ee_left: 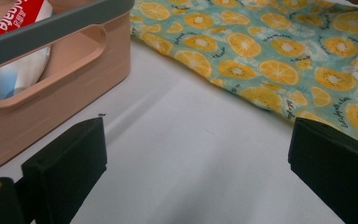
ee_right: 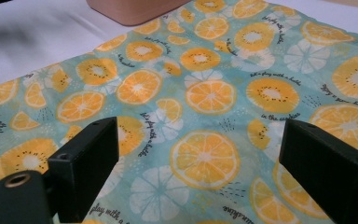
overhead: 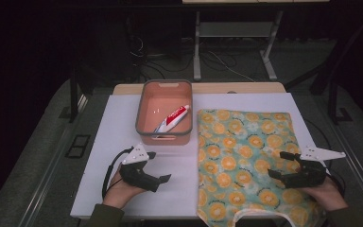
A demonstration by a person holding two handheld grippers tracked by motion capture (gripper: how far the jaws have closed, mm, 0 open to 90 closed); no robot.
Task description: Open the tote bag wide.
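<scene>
Black gripper (overhead: pixel 157 167), grey plate, olive sleeves (overhead: pixel 108 216)

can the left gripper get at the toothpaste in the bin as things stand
Probably yes. The left gripper is open and holds nothing, the pink bin stands just beyond it with no lid, and the toothpaste tube lies exposed inside. It would have to come over the near wall from above.

White table (overhead: pixel 123 189), pink basket (overhead: pixel 146 137) at its back, orange-print cloth (overhead: pixel 246 156) spread flat beside it
</scene>
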